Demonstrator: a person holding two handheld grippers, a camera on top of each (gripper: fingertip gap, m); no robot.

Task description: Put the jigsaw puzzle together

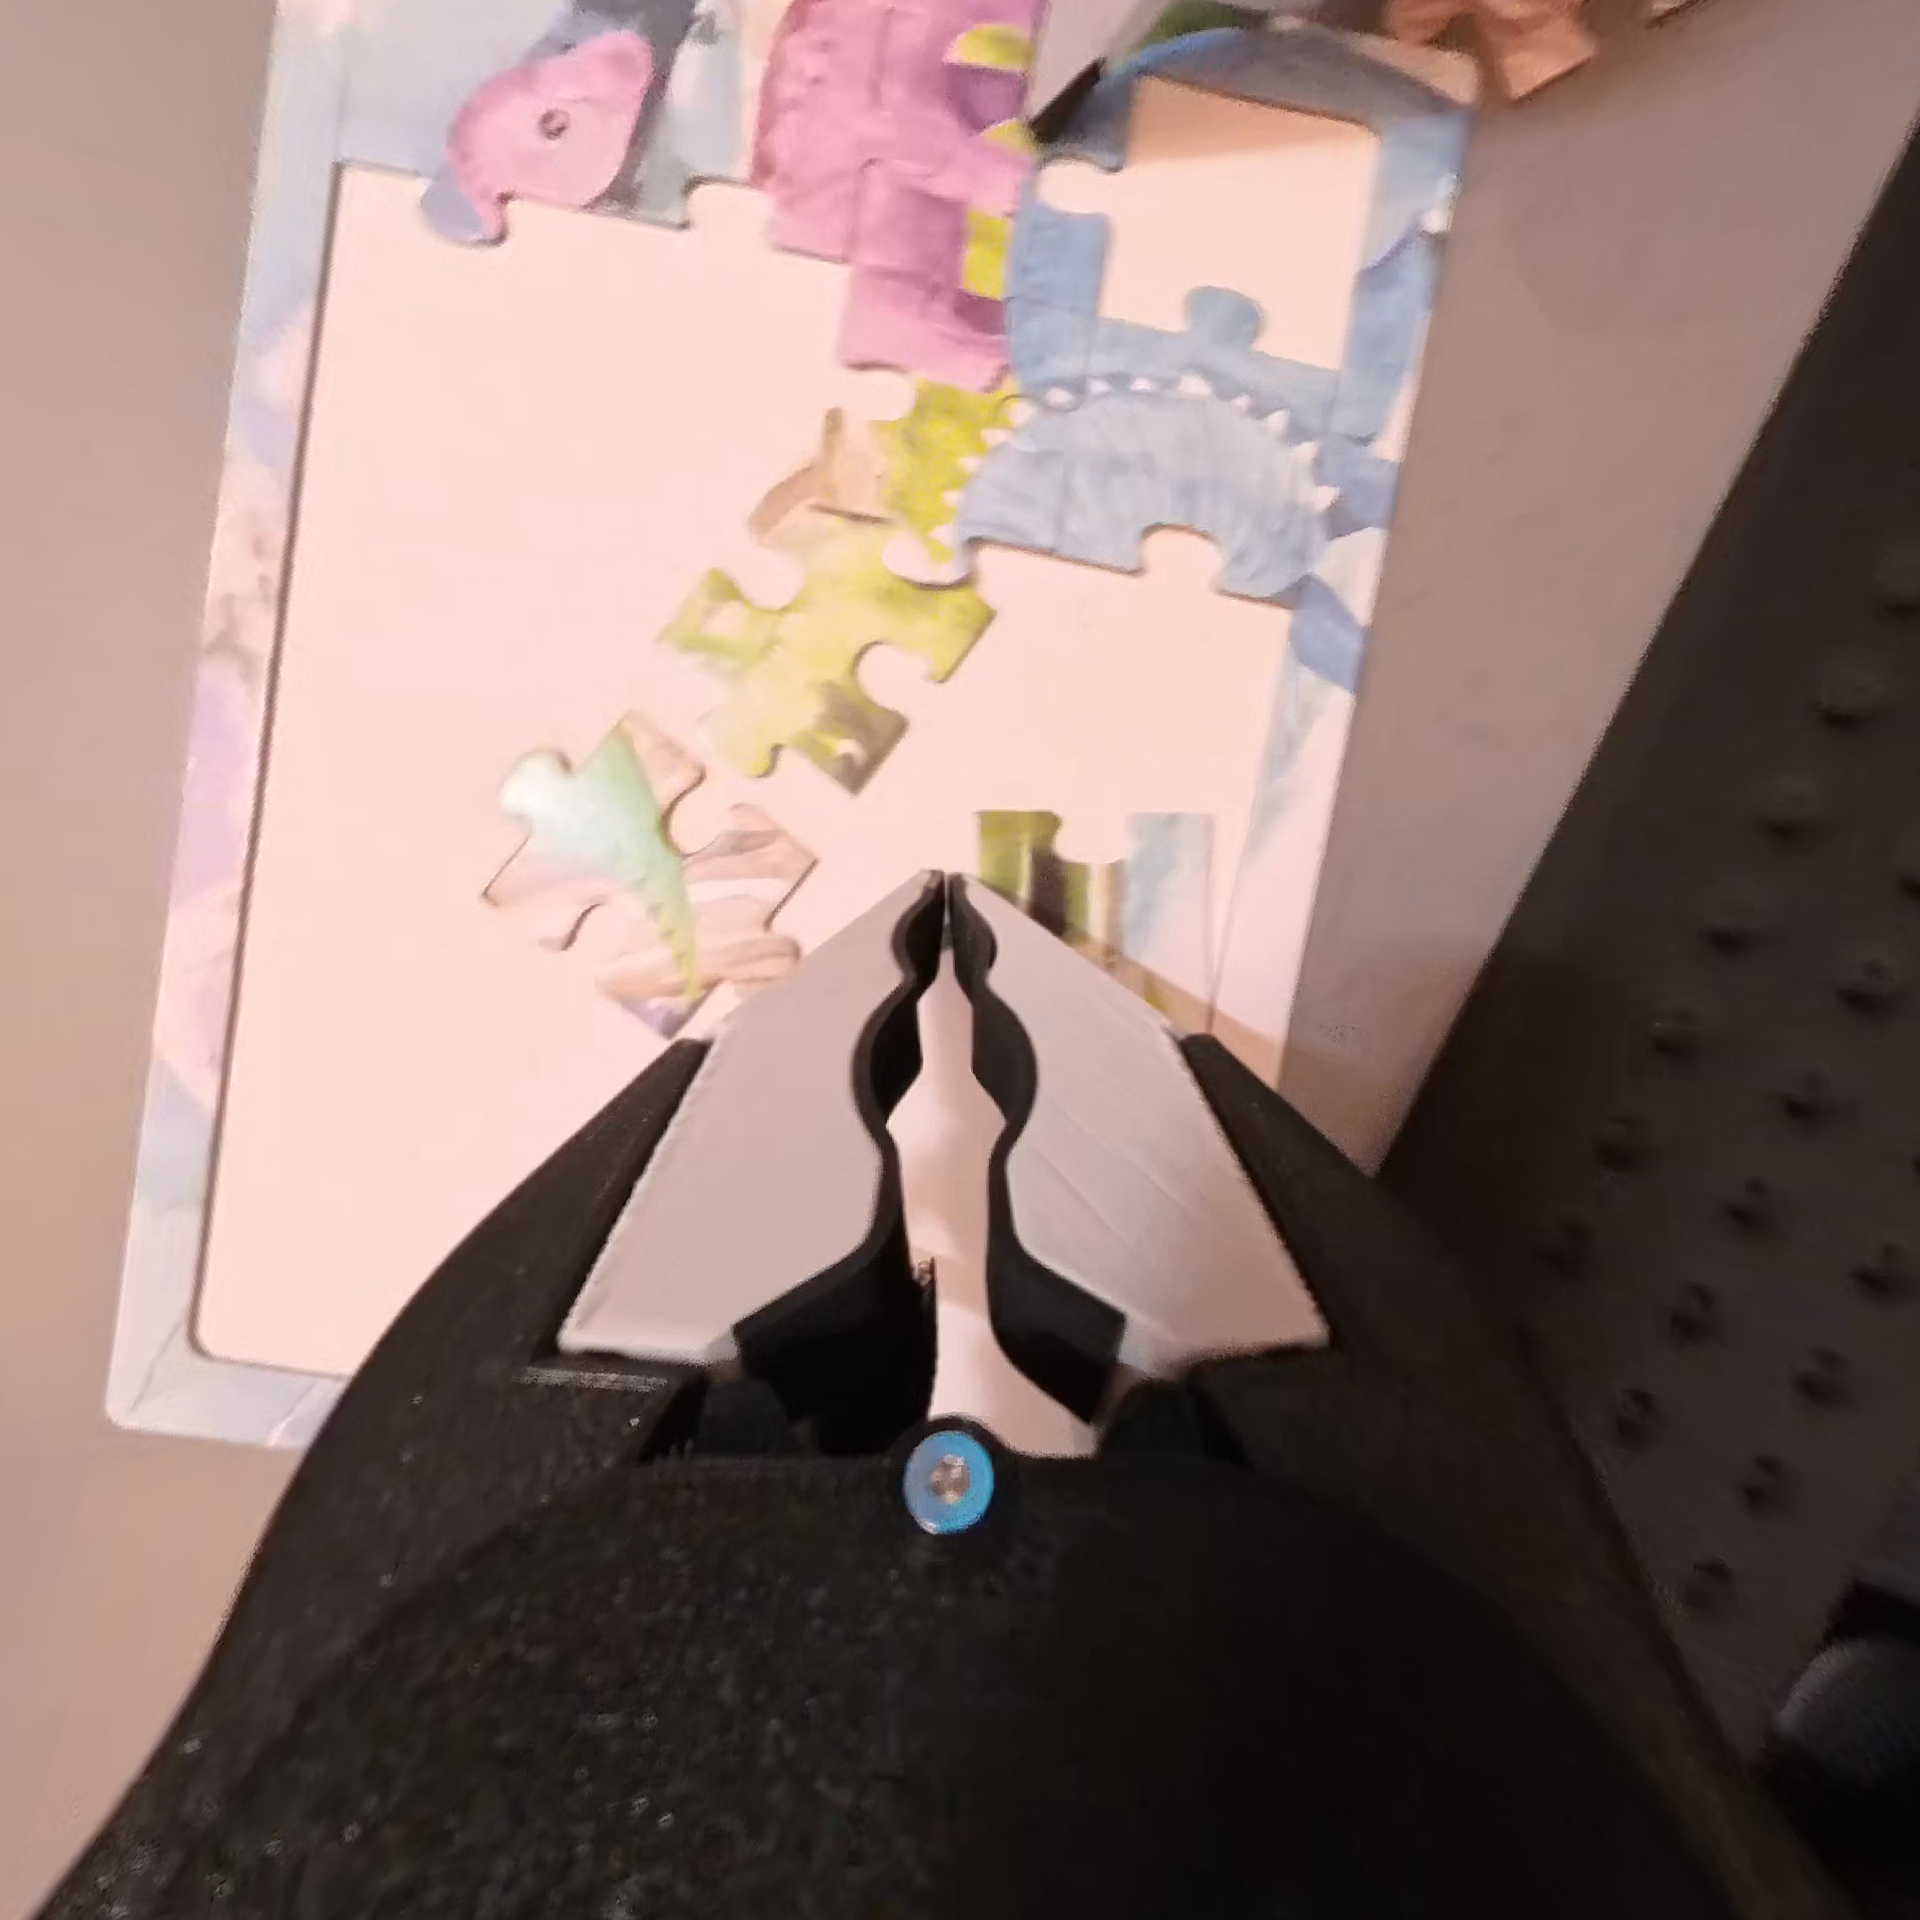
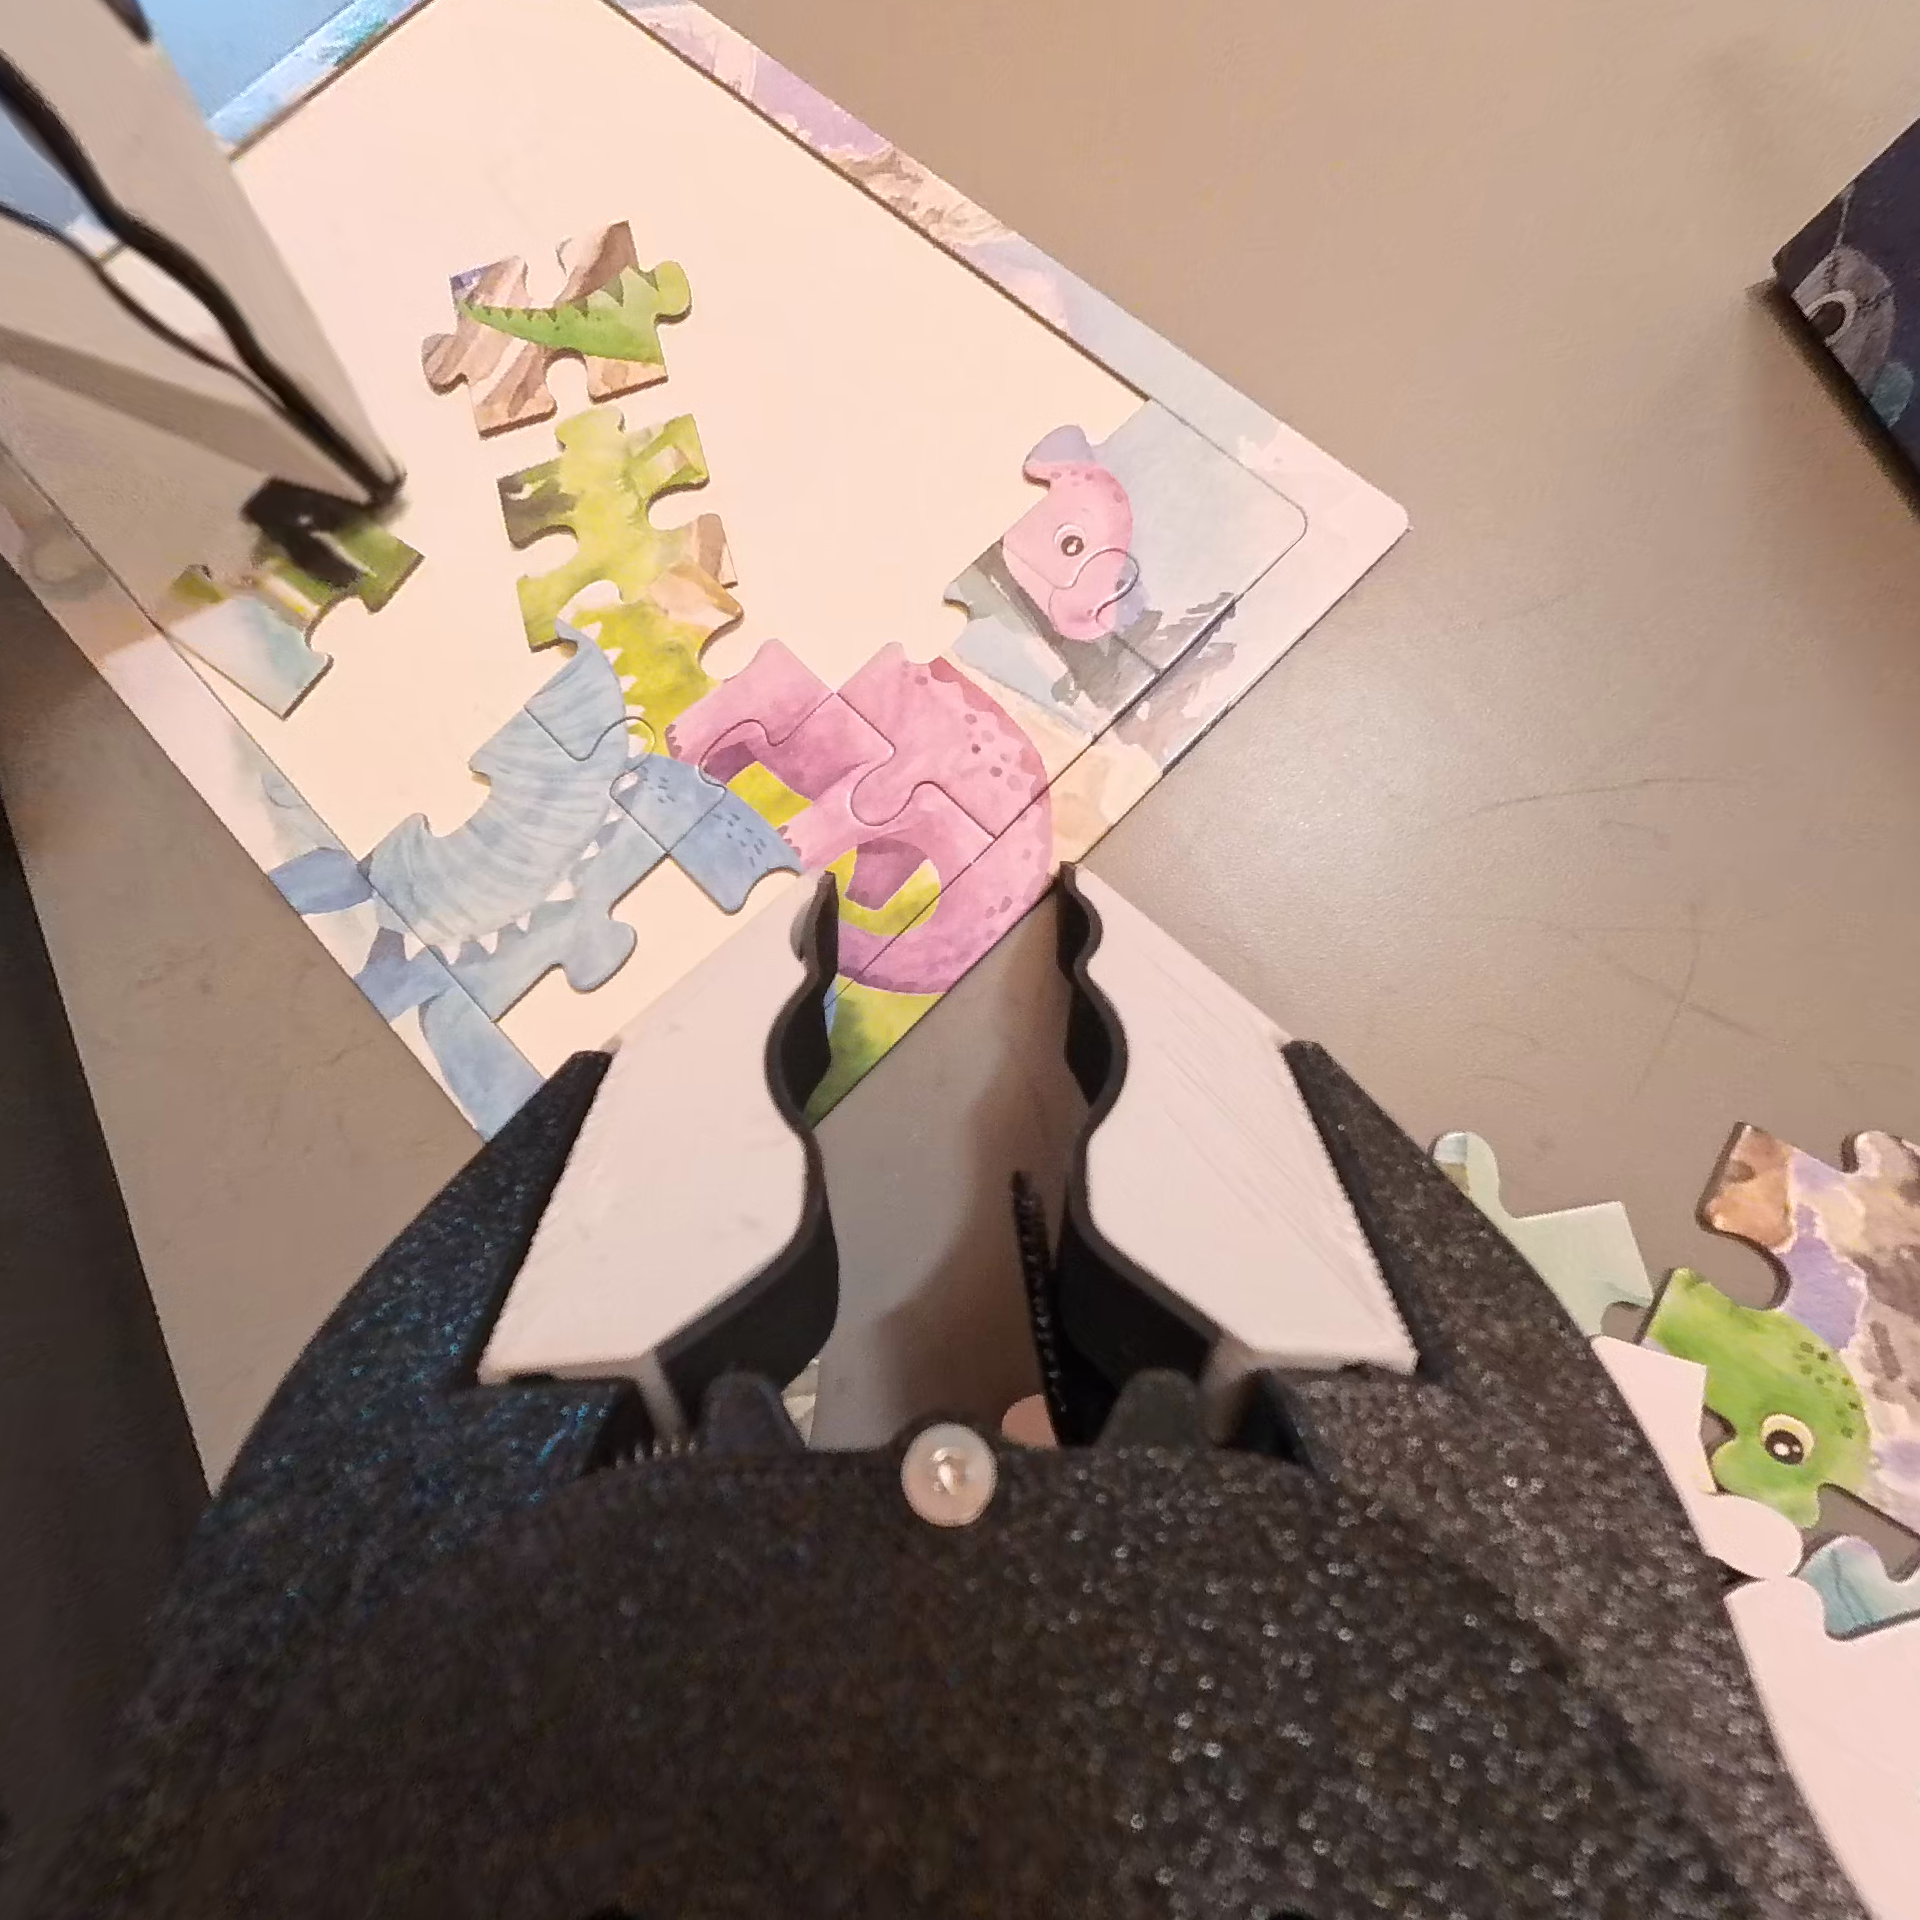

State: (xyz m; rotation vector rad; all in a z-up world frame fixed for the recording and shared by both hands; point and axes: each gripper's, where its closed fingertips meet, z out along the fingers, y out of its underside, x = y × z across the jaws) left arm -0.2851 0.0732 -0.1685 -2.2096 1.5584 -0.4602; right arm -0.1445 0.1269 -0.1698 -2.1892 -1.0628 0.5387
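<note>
Left wrist view shows my left gripper (image 1: 943,883) with its tips pressed together over the puzzle tray (image 1: 260,727); from the right wrist view it (image 2: 312,509) sits on a green-and-blue piece (image 2: 260,634) near the tray's edge, though I cannot tell whether it pinches that piece or only presses on it. My right gripper (image 2: 945,894) hangs with jaws apart and empty over the tray's border, above the joined pink dinosaur pieces (image 2: 914,790). Loose pieces (image 2: 1787,1382) lie on the grey table (image 2: 1455,779) to its right
</note>
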